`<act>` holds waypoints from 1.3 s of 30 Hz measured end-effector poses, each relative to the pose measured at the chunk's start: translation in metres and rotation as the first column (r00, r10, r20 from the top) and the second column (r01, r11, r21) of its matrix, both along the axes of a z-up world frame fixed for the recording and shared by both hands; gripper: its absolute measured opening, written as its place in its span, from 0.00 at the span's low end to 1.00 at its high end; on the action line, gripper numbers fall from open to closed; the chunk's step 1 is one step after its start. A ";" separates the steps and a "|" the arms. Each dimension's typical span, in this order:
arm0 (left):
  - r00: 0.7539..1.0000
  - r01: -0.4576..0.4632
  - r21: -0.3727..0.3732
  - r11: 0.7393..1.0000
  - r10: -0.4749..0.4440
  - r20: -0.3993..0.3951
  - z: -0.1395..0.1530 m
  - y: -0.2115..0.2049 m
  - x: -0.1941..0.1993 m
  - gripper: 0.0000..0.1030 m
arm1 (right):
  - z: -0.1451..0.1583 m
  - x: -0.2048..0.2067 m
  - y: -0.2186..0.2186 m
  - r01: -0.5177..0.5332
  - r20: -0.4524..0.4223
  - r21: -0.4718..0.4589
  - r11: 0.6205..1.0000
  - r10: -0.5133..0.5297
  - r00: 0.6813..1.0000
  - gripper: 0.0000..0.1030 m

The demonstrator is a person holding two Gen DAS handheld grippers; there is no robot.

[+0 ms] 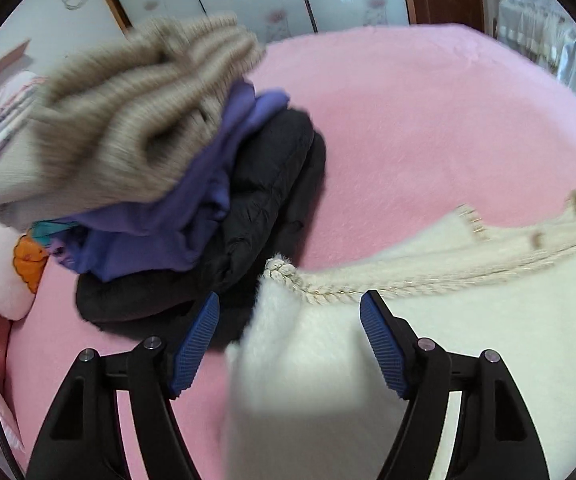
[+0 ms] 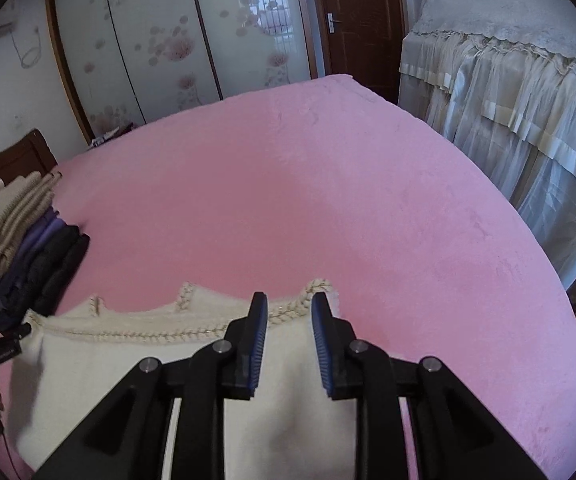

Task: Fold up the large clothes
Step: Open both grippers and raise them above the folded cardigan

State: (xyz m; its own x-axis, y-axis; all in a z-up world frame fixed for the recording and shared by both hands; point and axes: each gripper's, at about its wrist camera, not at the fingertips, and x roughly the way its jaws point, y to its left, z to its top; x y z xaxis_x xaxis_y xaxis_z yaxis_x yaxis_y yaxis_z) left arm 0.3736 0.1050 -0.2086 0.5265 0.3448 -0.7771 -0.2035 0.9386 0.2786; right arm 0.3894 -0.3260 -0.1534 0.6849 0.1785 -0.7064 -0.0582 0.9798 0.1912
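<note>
One bed (image 2: 327, 184): pink cover, carries everything.
Cream garment (image 2: 120, 376): flat on the near bed, braided edge farthest.
Folded pile (image 1: 192, 200): beside it.
Left gripper (image 1: 289, 344): jaws wide, garment corner between, unpinched.
Right gripper (image 2: 288, 332): jaws partly open above garment, gripping nothing.

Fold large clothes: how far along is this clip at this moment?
Done: a stack of folded beige, purple and black clothes sits on the pink bed. In hand: nothing is gripped; the left gripper and right gripper are both open over a folded-looking cream sweater. Left: probably adding it to the stack.
</note>
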 end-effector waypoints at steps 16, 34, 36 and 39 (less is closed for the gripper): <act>0.978 -0.132 -0.249 0.960 0.166 0.124 0.015 -0.098 -0.151 0.81 | -0.050 -0.117 0.134 -0.140 -0.152 0.048 0.989 0.146 0.978 0.54; 0.967 -0.250 -0.131 0.960 0.255 0.027 -0.038 -0.053 -0.161 0.91 | -0.088 -0.133 0.091 -0.130 -0.126 -0.303 0.944 0.095 0.987 0.51; 0.954 -0.294 -0.121 0.948 0.298 0.018 -0.038 -0.037 -0.166 0.91 | -0.085 -0.132 0.081 -0.105 -0.135 -0.282 0.954 0.069 0.988 0.51; 0.935 -0.351 -0.129 0.927 0.355 0.008 -0.035 -0.017 -0.176 0.91 | -0.080 -0.134 0.075 -0.059 -0.145 -0.294 0.954 0.016 0.989 0.51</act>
State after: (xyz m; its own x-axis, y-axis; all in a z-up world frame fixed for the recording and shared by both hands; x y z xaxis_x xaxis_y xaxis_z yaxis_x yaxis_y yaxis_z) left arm 0.1974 0.0884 -0.2437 0.4123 0.4148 -0.8111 -0.5348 0.8310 0.1531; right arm 0.2550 -0.2509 -0.2338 0.5725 -0.0303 -0.8194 -0.0896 0.9910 -0.0992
